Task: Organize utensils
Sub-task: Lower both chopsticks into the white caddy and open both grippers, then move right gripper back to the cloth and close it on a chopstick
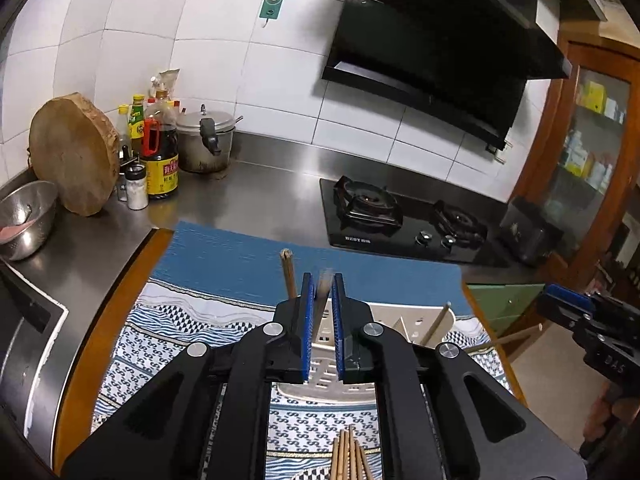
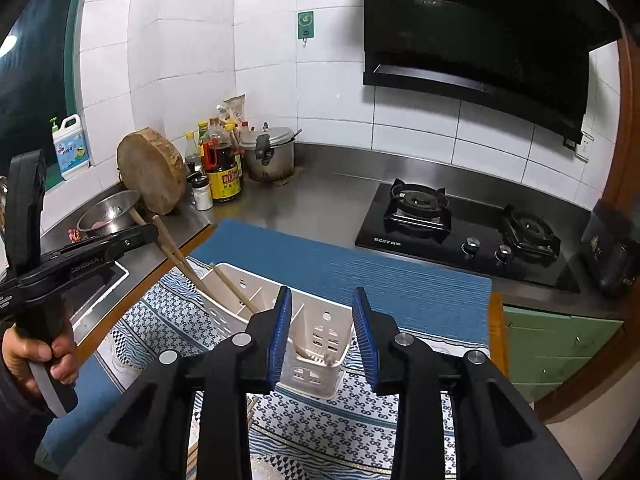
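Note:
My left gripper [image 1: 322,280] is shut on a wooden chopstick [image 1: 322,300] that runs down between its blue pads toward the white utensil holder [image 1: 416,322]. A second chopstick [image 1: 289,276] sticks up just left of the fingers. In the right wrist view the left gripper [image 2: 154,229] holds chopsticks [image 2: 180,258] slanting into the holder's left compartment [image 2: 244,292]. My right gripper [image 2: 322,300] is open and empty above the holder's right end [image 2: 320,344]. Several loose chopsticks [image 1: 349,458] lie on the patterned cloth below.
A blue mat [image 2: 340,268] and patterned cloth [image 1: 160,352] cover the table. Behind are a gas stove [image 2: 468,228], a pot [image 2: 270,156], sauce bottles [image 2: 224,168], a round wooden board [image 2: 152,170] and a steel bowl [image 1: 24,220]. A green cabinet [image 2: 560,348] stands right.

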